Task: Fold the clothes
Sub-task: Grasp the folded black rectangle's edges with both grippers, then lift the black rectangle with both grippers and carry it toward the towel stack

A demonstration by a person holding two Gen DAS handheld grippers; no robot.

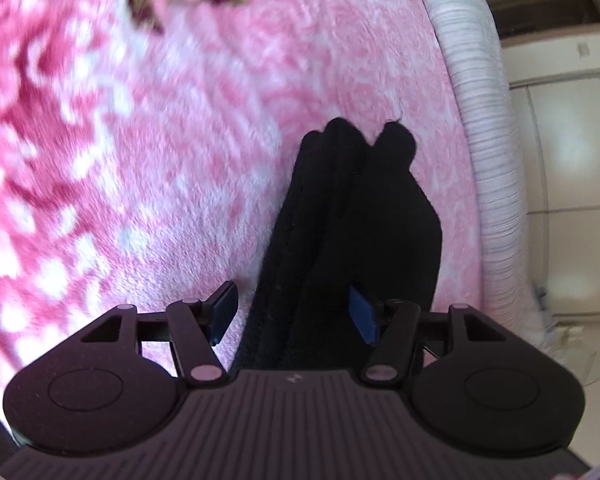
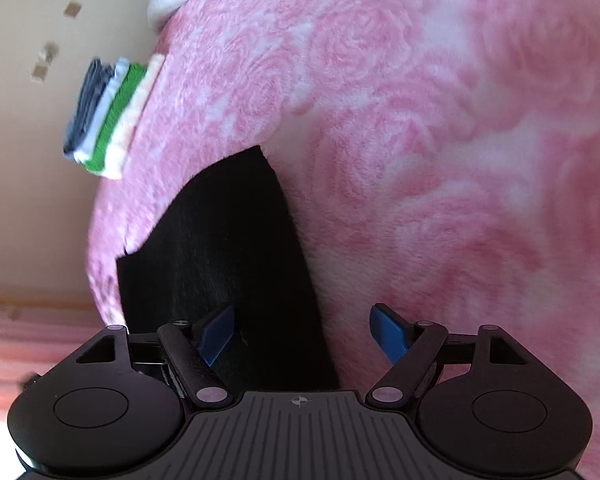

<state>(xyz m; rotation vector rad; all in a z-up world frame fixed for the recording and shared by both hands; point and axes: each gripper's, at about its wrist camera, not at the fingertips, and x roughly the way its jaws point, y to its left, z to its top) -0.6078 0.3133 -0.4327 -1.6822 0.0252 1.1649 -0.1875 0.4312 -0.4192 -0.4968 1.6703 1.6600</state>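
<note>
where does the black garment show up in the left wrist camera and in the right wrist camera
Left wrist view: the black garment runs from bottom centre, between the open left gripper fingers, up to mid-frame, bunched in folds.
Right wrist view: the black garment lies flat, lower left of centre, passing under the open right gripper.
Shared landmark: the pink rose-patterned blanket beneath it in both views.

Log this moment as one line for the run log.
left gripper: open, straddling black garment | right gripper: open, over garment edge | surface: pink blanket | folded stack: at blanket edge
</note>
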